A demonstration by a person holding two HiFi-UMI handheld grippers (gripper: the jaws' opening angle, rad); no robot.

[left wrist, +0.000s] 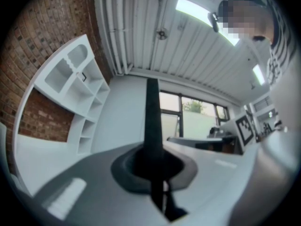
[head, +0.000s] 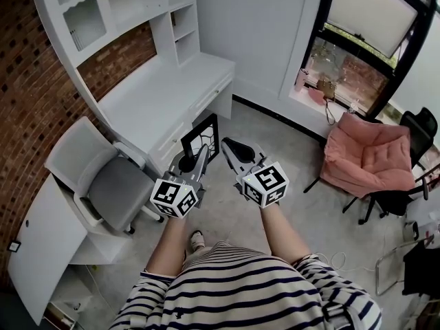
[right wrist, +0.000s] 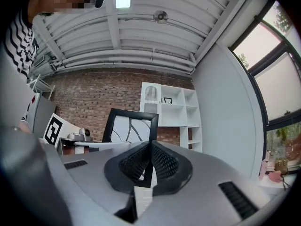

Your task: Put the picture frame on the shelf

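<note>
The fingers [left wrist: 89, 178] of the left gripper [head: 198, 155] are pinched tight on one thin black edge of the picture frame [head: 201, 135]. The right gripper [head: 232, 148] has its mesh fingers [right wrist: 165, 163] closed on the frame's opposite side, near a lower corner. The frame hangs upright in the air between them, over the floor just off the front edge of the white worktop [head: 165, 91], with the shelf [head: 180, 27] rising along the worktop's back edge. The step in hand looks like the carry. It will likely go best with both grips firm and level, so the frame cannot pivot on such narrow holds. I would lift it above the front edge before moving inward, choose a compartment taller than the frame, and land the bottom edge first. Then lean it back and loosen one side at a time.
</note>
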